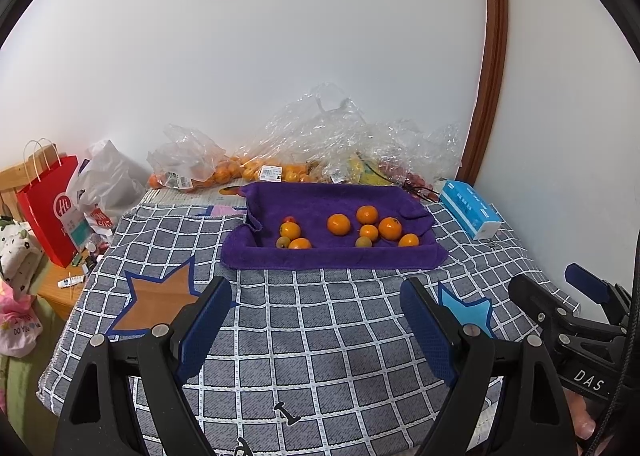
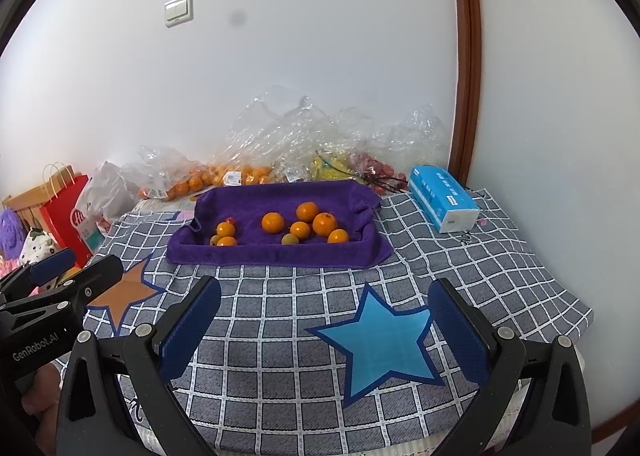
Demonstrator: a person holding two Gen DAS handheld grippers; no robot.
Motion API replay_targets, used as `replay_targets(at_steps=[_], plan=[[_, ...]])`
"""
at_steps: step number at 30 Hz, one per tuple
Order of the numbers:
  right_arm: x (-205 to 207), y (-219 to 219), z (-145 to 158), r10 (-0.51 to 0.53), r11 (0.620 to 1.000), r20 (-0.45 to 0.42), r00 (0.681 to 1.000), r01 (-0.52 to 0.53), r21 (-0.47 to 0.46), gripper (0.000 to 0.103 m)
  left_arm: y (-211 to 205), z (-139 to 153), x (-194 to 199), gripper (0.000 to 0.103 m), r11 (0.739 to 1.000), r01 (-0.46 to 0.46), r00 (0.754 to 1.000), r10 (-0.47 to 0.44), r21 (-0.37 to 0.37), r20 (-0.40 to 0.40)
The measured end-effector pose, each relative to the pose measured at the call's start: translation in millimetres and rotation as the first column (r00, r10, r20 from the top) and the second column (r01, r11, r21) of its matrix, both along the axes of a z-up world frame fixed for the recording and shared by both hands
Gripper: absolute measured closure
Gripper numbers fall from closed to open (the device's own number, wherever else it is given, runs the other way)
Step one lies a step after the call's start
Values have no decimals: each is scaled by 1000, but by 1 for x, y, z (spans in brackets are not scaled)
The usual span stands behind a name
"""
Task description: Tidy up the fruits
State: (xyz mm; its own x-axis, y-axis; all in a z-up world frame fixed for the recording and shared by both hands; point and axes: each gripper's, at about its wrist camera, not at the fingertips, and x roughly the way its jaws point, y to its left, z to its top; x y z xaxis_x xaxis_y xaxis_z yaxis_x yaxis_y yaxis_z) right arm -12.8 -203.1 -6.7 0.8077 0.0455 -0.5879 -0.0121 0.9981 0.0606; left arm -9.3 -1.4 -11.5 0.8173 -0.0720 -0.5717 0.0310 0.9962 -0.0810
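**Oranges sit on a purple towel, both grippers wait empty**

The left gripper hangs over the checked cloth near its front edge. Its jaws are spread wide and hold nothing. The right gripper hangs beside it, above a blue star. Its jaws are spread wide and empty too.

The purple towel lies toward the back edge of the cloth. The oranges rest on it in two small groups, left and right. A few small greenish fruits sit among them.

Behind the towel, along the wall, lie clear bags of fruit. A blue tissue pack lies at the back right corner.
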Motion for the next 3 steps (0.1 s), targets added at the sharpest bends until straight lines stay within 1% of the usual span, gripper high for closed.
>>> replay_targets(at_steps=[3], plan=[[0, 0, 0, 5, 1000, -2, 1000, -5, -1, 1, -1, 1, -2, 16, 1000, -1, 1000, 1, 1, 11]])
